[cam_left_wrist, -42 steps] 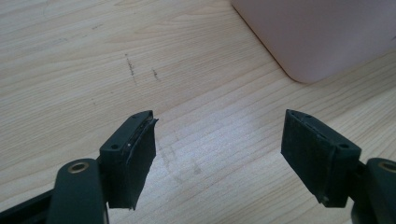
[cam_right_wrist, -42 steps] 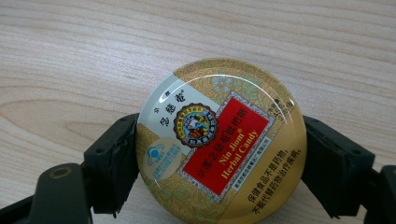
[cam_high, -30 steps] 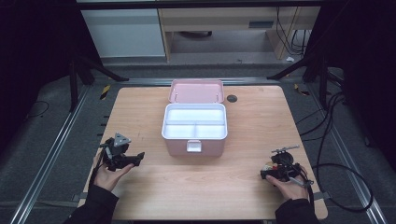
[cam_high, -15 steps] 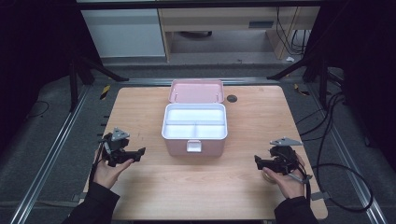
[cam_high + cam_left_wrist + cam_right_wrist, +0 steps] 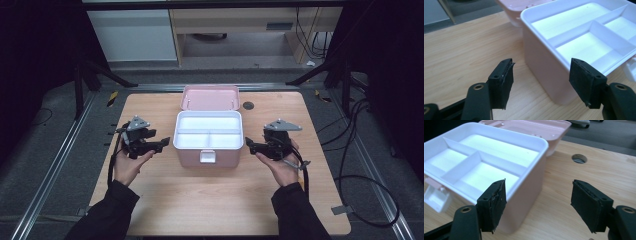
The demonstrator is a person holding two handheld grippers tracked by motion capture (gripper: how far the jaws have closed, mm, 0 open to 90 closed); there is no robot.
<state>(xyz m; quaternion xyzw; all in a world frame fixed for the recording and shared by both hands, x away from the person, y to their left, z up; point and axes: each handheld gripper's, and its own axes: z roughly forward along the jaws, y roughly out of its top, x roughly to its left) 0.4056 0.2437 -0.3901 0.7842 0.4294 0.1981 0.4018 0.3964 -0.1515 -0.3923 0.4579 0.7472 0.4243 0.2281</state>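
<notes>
The left gripper (image 5: 161, 145) hangs just beside the box's (image 5: 208, 150) left wall, its jaws apart with nothing between them, though they have just been narrowing. The right gripper (image 5: 251, 145) mirrors it at the right wall — jaws likewise apart, empty and just narrowing. Neither touches the box. The box stands open mid-table (image 5: 165, 210), its pink lid (image 5: 210, 97) thrown back behind it and a white tray (image 5: 208, 131) with three bare compartments seated in its top; a white latch (image 5: 207, 156) hangs at the front. It looks like thin moulded plastic — probably light, stiff and smooth, so pads may slide on the walls. The tray's rim at either end seems the surest hold, one gripper per side, lifted evenly so the tray does not tilt or jam.
</notes>
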